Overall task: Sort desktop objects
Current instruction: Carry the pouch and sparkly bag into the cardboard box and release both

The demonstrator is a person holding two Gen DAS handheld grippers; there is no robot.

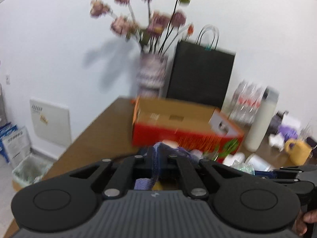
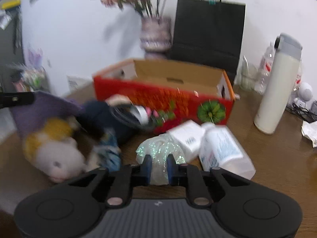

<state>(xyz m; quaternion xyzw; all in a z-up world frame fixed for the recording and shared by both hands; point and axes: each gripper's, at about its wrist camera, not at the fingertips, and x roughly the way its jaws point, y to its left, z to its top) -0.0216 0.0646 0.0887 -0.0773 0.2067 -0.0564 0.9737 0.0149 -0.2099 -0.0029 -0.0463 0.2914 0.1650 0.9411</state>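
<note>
My left gripper (image 1: 158, 155) is shut on the purple knitted cloth (image 1: 141, 184) of a plush toy. In the right wrist view that toy (image 2: 53, 150), white and yellow with a purple cloth, lies at the left of the wooden table (image 2: 277, 158), and one of the left gripper's black fingers (image 2: 17, 99) reaches it from the left edge. My right gripper (image 2: 159, 166) is shut on a glittery translucent bag (image 2: 158, 148) lying on the table. Behind both stands an open red cardboard box (image 2: 168, 99) (image 1: 178, 123), nothing visible inside.
A white plastic bottle (image 2: 223, 150) and a tissue pack (image 2: 188, 134) lie right of the bag. A tape roll (image 2: 138, 113) and dark cloth sit before the box. A tall white flask (image 2: 277, 91), black paper bag (image 2: 208, 29), flower vase (image 2: 156, 33) and yellow mug (image 1: 299, 150) stand around.
</note>
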